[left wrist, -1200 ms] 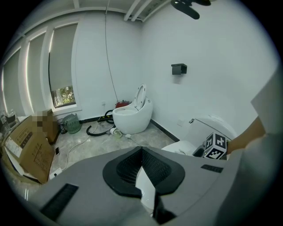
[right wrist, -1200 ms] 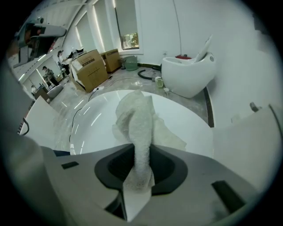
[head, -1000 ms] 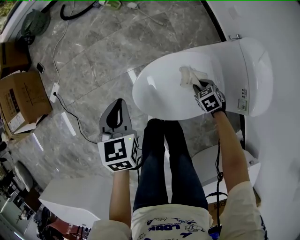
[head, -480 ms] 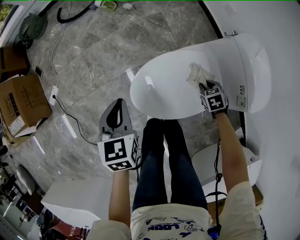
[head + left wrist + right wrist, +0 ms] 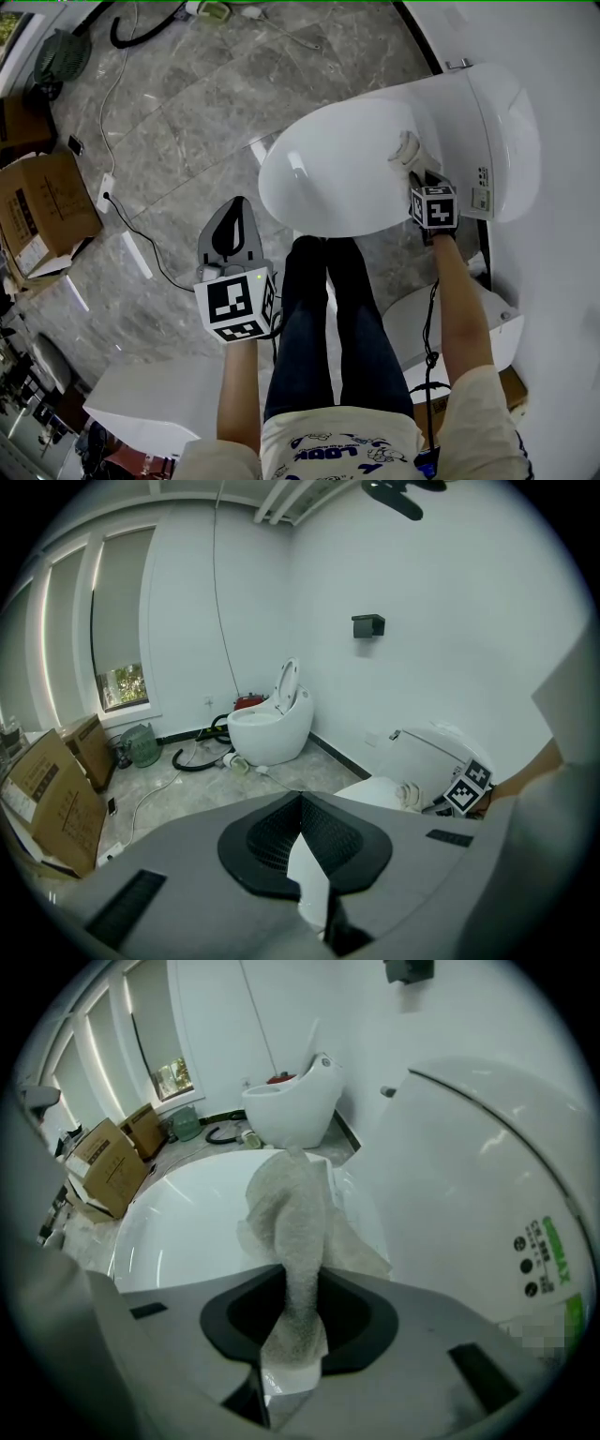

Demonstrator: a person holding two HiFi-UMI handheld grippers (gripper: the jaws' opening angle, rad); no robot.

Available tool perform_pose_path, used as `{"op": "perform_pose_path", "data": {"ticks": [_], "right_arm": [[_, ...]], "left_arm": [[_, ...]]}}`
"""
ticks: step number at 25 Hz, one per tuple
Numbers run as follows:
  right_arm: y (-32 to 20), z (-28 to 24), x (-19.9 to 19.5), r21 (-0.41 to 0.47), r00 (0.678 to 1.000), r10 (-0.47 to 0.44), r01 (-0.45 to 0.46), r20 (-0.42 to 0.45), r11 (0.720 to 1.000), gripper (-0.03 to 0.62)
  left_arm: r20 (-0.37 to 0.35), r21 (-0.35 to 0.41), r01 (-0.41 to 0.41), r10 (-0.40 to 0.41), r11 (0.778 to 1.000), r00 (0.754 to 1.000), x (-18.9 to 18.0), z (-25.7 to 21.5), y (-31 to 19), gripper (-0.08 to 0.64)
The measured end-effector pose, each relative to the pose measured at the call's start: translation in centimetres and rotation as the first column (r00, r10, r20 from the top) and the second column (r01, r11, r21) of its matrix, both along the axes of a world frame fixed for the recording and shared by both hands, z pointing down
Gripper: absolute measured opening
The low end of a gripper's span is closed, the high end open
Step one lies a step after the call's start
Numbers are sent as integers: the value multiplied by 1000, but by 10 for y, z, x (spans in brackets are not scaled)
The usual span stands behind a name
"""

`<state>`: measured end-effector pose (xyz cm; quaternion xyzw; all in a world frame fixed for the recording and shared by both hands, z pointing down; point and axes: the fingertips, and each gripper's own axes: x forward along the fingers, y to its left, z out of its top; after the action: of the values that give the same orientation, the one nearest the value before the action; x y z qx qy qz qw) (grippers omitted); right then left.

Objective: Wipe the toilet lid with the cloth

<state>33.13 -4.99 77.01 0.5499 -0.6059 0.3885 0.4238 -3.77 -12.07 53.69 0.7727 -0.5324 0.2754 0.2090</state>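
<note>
Two grippers in head view: right gripper at toilet lid rear, cloth on lid; left gripper idle above floor.
Left gripper view: jaws clenched, empty.
Right gripper view: jaws grasping cloth.
Seems mid-wipe; next calls for dragging cloth frontward, keeping pressure.

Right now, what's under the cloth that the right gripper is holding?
The cloth, clamped in the right gripper, lies on the closed white toilet lid. The lid patch directly beneath it is covered, so its condition can't be seen.
</note>
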Motion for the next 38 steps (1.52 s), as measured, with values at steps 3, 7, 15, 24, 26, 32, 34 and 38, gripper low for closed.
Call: {"op": "perform_pose_path", "data": {"ticks": [3,7,15,24,26,32,34,38], "right_arm": [[9,0,4,0,998,55,-55,-9,998,92],[20,0,9,-2,993,115,-115,-27,993,92],[43,1,11,-8,974,209,-211,-87,977,92],[63,2,4,0,935,337,-340,-112,941,92],[68,1,1,1,922,370,-372,-114,928,92],[81,2,-12,-5,888,447,-450,-112,893,91],[86,2,-18,-6,876,470,-474,-110,881,91],[92,4,-31,0,859,500,-503,-110,864,91]], "left_arm": [[-4,-3,-1,1,1000,1000,-2,1,1,3],[-7,-5,-6,6,1000,1000,-4,1,2,3],[-12,-5,-3,3,1000,1000,-11,1,2,3],[-20,-11,3,-3,1000,1000,-16,3,8,3],[-23,-12,3,-3,1000,1000,-16,3,9,3],[-26,-15,9,-9,1000,1000,-19,6,10,3],[-26,-14,12,-12,1000,1000,-22,6,10,3],[-27,-11,20,-20,1000,999,-26,6,12,3]]}}
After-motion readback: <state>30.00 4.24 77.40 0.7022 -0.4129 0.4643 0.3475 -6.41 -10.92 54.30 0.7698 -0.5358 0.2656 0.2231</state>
